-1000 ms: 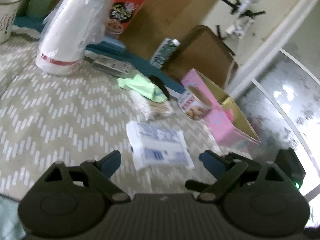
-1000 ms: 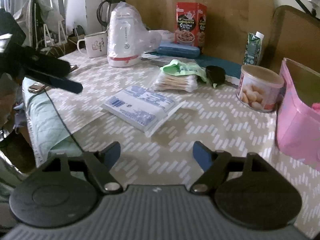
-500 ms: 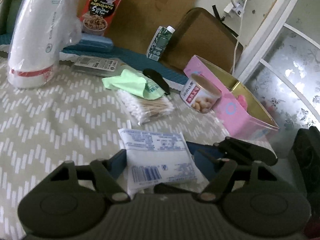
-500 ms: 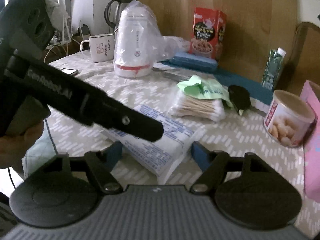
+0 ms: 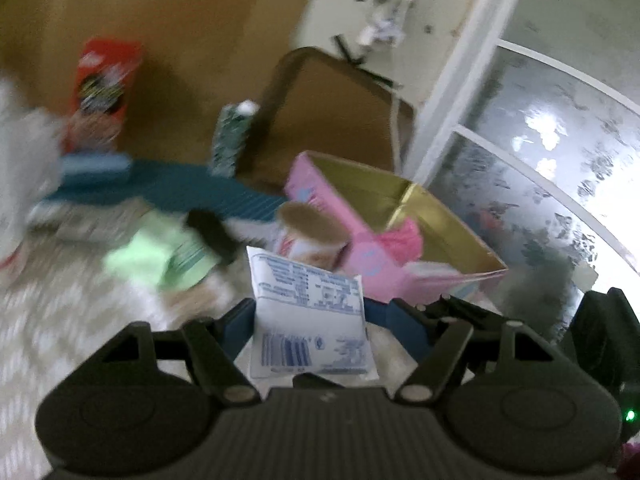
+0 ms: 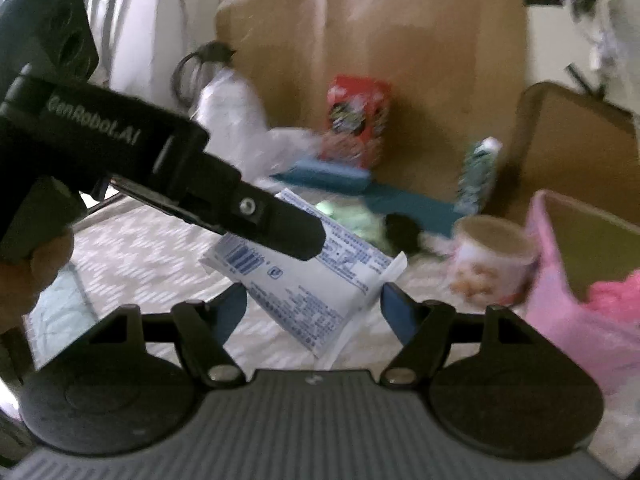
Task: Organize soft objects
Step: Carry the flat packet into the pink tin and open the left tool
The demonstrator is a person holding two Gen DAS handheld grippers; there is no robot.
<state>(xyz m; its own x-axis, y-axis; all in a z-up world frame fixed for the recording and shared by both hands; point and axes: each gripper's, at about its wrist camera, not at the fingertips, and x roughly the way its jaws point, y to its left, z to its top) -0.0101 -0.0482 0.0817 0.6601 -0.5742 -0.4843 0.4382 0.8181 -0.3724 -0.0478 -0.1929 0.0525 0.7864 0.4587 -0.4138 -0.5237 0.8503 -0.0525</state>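
A soft white packet with blue print sits between the fingers of my left gripper, which is shut on it and holds it lifted off the table. In the right wrist view the same packet hangs in the air, held from the left by the left gripper's black fingers. My right gripper stays wide open, its blue pads on either side of the packet, apart from it. A pink box with a gold inside holds something pink and fluffy; it also shows in the right wrist view.
A round snack can stands by the pink box. A green pouch, a black object, a red cereal box, a small green carton and a white bagged appliance sit on the patterned tablecloth.
The left gripper closed on the white packet and lifted it off the table, tilting it toward the pink box. Both views are now motion-blurred.
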